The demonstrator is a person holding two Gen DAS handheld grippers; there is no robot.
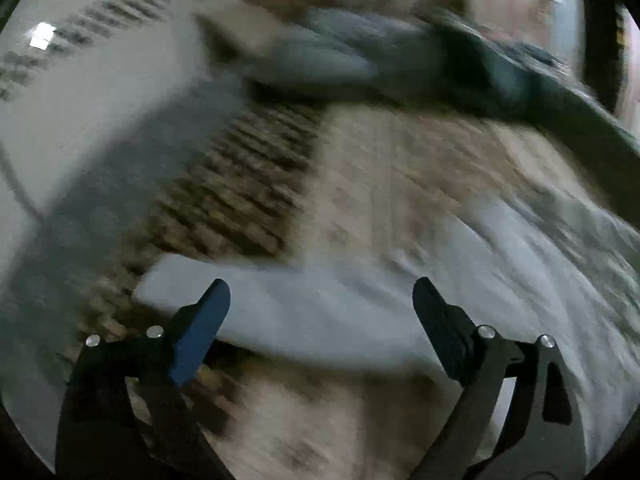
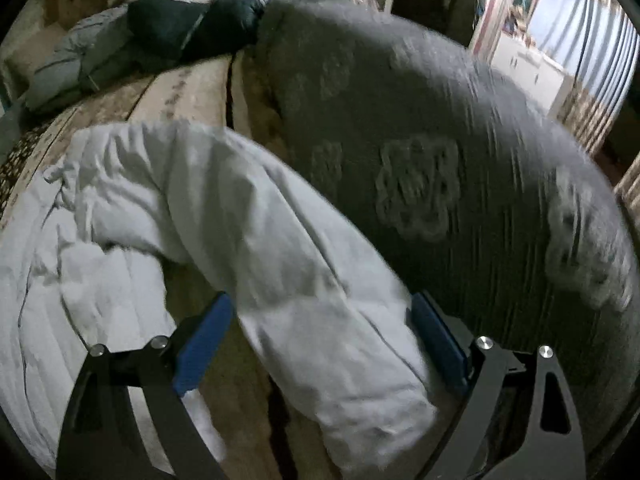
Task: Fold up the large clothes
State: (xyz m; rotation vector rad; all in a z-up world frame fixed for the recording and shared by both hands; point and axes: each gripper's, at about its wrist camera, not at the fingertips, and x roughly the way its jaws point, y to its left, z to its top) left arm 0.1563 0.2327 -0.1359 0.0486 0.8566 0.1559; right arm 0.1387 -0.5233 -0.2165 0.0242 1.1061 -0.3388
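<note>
Left gripper (image 1: 321,294) jaws wide apart, nothing between them; white garment (image 1: 360,304) lies below and ahead on the bed (image 1: 384,168), view blurred. Right gripper (image 2: 322,308) also spread wide, a white sleeve (image 2: 304,264) running between its fingers, pads not pressing it. Grey blanket (image 2: 420,140) just right of sleeve. Dark clothes (image 2: 168,28) piled far back.

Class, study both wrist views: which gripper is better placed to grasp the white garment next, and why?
Right. The right gripper stands open with the white garment lying between its fingers. The left gripper, also open, hangs above the garment's edge in a blurred view.
</note>
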